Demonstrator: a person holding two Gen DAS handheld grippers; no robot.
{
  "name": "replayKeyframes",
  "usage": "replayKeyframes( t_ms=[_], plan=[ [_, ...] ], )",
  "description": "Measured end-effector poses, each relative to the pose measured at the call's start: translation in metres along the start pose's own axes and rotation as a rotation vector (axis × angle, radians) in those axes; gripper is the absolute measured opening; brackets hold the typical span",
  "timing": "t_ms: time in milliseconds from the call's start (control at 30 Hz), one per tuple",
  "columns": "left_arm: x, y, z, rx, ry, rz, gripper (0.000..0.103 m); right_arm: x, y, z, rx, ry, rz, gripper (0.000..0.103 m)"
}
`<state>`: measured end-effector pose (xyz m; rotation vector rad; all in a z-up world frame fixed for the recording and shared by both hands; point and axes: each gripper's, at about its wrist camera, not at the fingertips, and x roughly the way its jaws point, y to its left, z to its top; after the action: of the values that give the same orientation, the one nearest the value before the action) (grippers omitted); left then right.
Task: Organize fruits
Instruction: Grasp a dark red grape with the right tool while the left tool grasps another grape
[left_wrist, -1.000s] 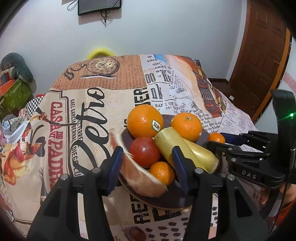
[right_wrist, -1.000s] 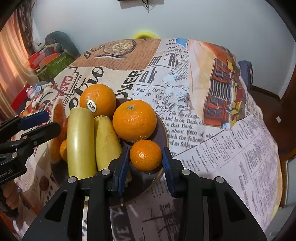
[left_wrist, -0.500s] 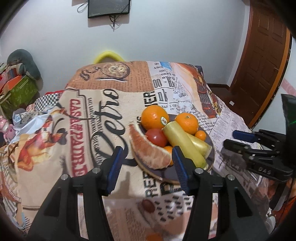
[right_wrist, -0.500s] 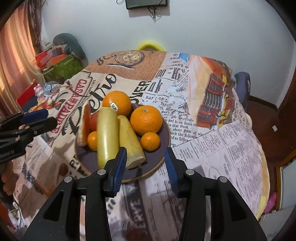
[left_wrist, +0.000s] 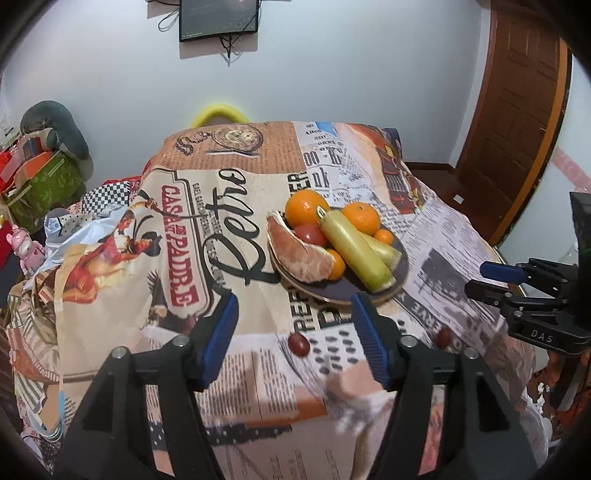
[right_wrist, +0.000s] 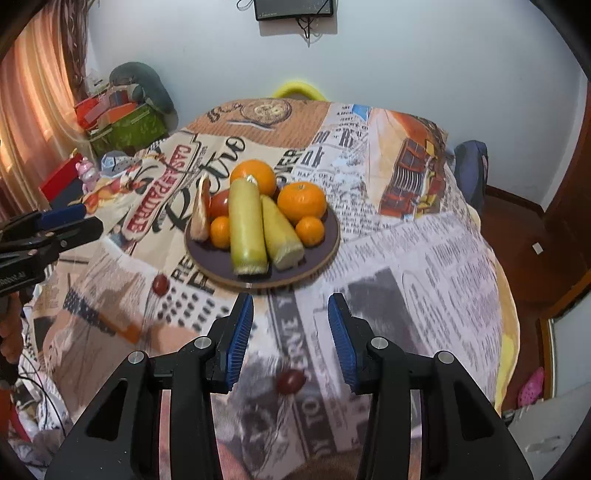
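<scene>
The plate (right_wrist: 328, 251) sits near the middle of the cloth-covered table (right_wrist: 424, 258), loaded with two large oranges (right_wrist: 302, 201), two small mandarins (right_wrist: 309, 230), a red fruit (right_wrist: 220, 203), two long yellow-green fruits (right_wrist: 246, 225) lying side by side, and a peeled citrus wedge (left_wrist: 301, 254) leaning on the left rim. Two small dark red fruits, perhaps grapes (right_wrist: 291, 381), lie loose on the cloth on the near side of the plate, one just below the right gripper (right_wrist: 290, 334) and the other (right_wrist: 160, 283) nearer the left gripper (left_wrist: 295, 341). To my eye these two strays are what remains to be gathered. The left gripper's jaws have just been opening and stand fairly wide with nothing between them; the right gripper's jaws are parted more narrowly and are also empty. To do this well, each claw should come down straight over its grape, with pads on either side and closing gently, since such a small round thing is likely to roll on the soft, wrinkled cloth or burst under a hard squeeze; then set it in the bare front part of the plate, clear of the stacked fruit. The near edge of the table is motion-blurred in both views, so whether more loose fruit lies there cannot be told; the red fruit is half hidden behind the long ones, and its kind is uncertain.
</scene>
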<state>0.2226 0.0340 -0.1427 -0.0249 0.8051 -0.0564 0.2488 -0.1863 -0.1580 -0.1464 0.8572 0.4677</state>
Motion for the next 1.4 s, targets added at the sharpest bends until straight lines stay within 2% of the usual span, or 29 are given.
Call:
replayKeyframes(
  t_ms=[367,733,833,900,1100,1300,1400],
  plan=[
    [0.009,0.007,-0.031,-0.011,0.069,-0.002,0.067,0.025,0.0,-0.039,0.03,0.11,-0.004,0.039],
    [0.038,0.013,-0.049,-0.017,0.136,0.01,0.067,0.057,-0.004,-0.053,0.056,0.186,0.025,0.039],
    [0.046,0.013,-0.051,-0.014,0.148,0.007,0.067,0.059,-0.004,-0.056,0.046,0.174,0.009,0.032],
    [0.051,0.014,-0.051,-0.023,0.158,-0.003,0.067,0.057,-0.006,-0.056,0.052,0.168,0.013,0.023],
    [0.07,0.015,-0.05,-0.033,0.197,-0.026,0.056,0.05,-0.013,-0.059,0.066,0.135,0.015,0.022],
    [0.089,0.009,-0.047,-0.013,0.225,-0.041,0.037,0.049,-0.017,-0.053,0.068,0.11,0.027,0.022],
    [0.097,0.006,-0.044,-0.006,0.227,-0.042,0.036,0.054,-0.017,-0.048,0.063,0.105,0.036,0.022]
  ],
)
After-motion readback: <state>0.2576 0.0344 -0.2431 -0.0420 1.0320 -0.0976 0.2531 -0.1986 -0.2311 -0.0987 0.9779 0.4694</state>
